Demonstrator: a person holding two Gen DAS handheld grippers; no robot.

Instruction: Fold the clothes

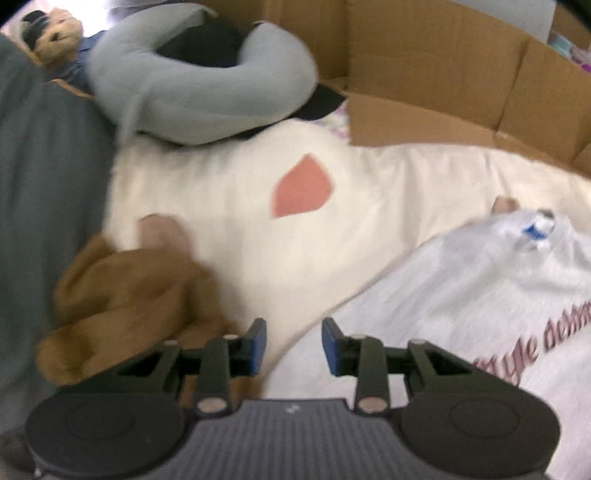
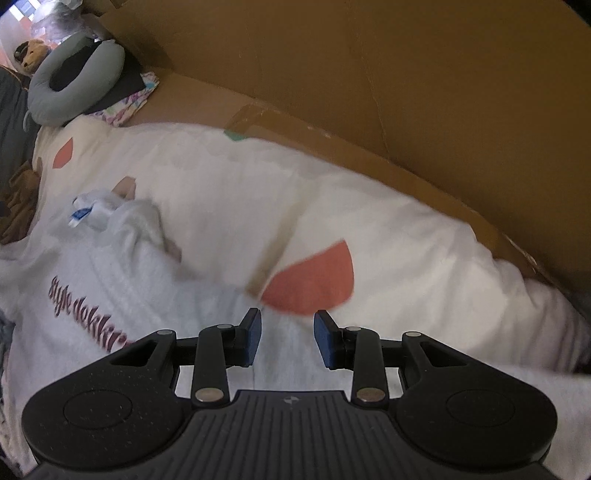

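A white T-shirt (image 1: 461, 288) with dark red lettering lies spread on a cream blanket (image 1: 229, 221) with pink patches. Its neck label (image 1: 535, 227) points to the far side. My left gripper (image 1: 293, 347) is open and empty, hovering at the shirt's left edge. In the right wrist view the same shirt (image 2: 110, 273) lies at the left, its collar (image 2: 92, 210) bunched. My right gripper (image 2: 287, 338) is open and empty above the shirt's right part, near a pink patch (image 2: 310, 284).
A brown garment (image 1: 125, 295) lies crumpled left of the shirt. A grey neck pillow (image 1: 192, 88) and a plush toy (image 1: 59, 33) sit at the far left. Cardboard walls (image 2: 369, 92) border the far side. A dark grey fabric (image 1: 40, 184) lies at the left.
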